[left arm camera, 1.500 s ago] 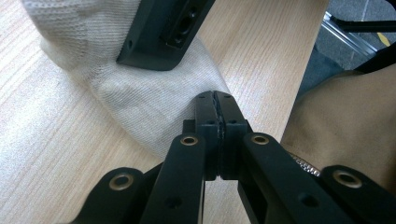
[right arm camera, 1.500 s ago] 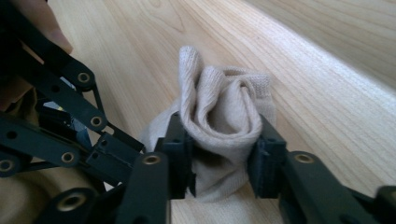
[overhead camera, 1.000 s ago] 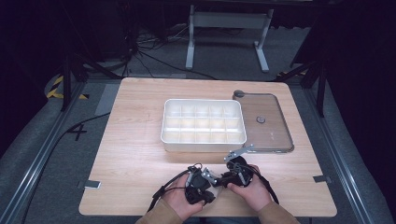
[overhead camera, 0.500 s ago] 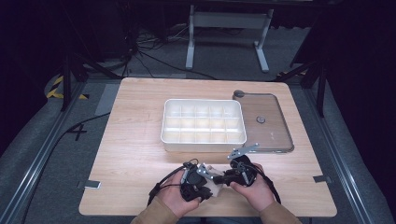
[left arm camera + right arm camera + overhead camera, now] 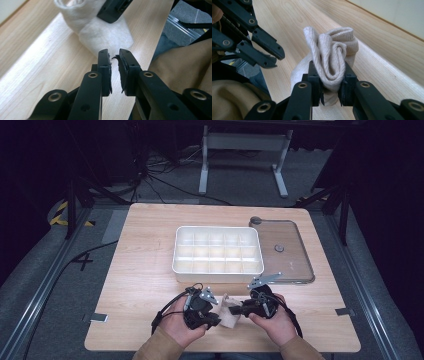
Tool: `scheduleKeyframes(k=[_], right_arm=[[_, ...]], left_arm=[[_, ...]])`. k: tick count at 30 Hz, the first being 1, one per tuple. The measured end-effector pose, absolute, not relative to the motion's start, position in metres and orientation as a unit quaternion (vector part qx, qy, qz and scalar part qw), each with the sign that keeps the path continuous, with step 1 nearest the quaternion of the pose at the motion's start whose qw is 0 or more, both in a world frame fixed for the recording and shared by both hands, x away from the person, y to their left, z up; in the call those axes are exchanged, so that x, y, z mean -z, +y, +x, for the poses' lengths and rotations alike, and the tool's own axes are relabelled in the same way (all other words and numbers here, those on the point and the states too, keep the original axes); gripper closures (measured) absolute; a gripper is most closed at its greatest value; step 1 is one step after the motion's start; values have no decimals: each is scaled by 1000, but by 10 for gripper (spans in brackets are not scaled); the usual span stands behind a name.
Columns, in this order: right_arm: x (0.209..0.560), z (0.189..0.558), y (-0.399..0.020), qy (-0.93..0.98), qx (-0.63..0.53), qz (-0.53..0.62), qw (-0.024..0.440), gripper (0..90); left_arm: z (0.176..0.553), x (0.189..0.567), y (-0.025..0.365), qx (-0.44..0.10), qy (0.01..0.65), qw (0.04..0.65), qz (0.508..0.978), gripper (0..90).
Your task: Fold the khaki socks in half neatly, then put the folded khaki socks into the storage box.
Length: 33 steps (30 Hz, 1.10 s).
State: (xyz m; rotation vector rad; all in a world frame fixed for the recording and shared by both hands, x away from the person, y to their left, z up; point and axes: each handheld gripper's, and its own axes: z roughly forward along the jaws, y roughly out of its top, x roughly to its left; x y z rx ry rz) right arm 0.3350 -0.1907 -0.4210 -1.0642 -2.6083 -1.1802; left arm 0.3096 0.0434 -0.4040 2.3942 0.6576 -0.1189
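Cream knitted sock (image 5: 332,62), bunched into folds, sits clamped between the jaws of my right gripper (image 5: 331,82) in the right gripper view; its lower part is hidden behind the jaws. My left gripper (image 5: 113,63) has its jaws nearly together with a thin gap and nothing in it, the tips just short of the sock's flat end (image 5: 105,32); frayed pad edges show along the gap. That view cuts the sock off at the top edge, where a black jaw of the other gripper overlaps it. A tan sleeve (image 5: 180,67) crowds the right side.

From the high view I count two hands (image 5: 182,327), two grippers and one sock (image 5: 230,312), small and pale between them at the near edge of the wooden table (image 5: 140,270); its knit is too small to make out there. Farther back stands one white divided tray (image 5: 218,251), three rows of five compartments, contents indistinct. Just beside it on its right lies one clear lid (image 5: 287,250) with a small knob. Beyond the table, a grey stand (image 5: 242,142) rises from a dark floor strewn with cables.
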Motion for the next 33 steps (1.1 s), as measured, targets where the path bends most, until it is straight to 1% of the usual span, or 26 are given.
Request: scheduleKeyframes(k=[8, 14, 33], right_arm=[[414, 336, -198, -845, 400, -353, 36, 756], [410, 336, -203, -838, 412, -357, 29, 756], [397, 338, -220, -821, 434, -370, 14, 756]], left_arm=[[315, 397, 56, 37, 264, 311, 912, 795], [320, 390, 70, 30, 280, 320, 905, 794], [331, 379, 104, 20, 321, 305, 896, 781]])
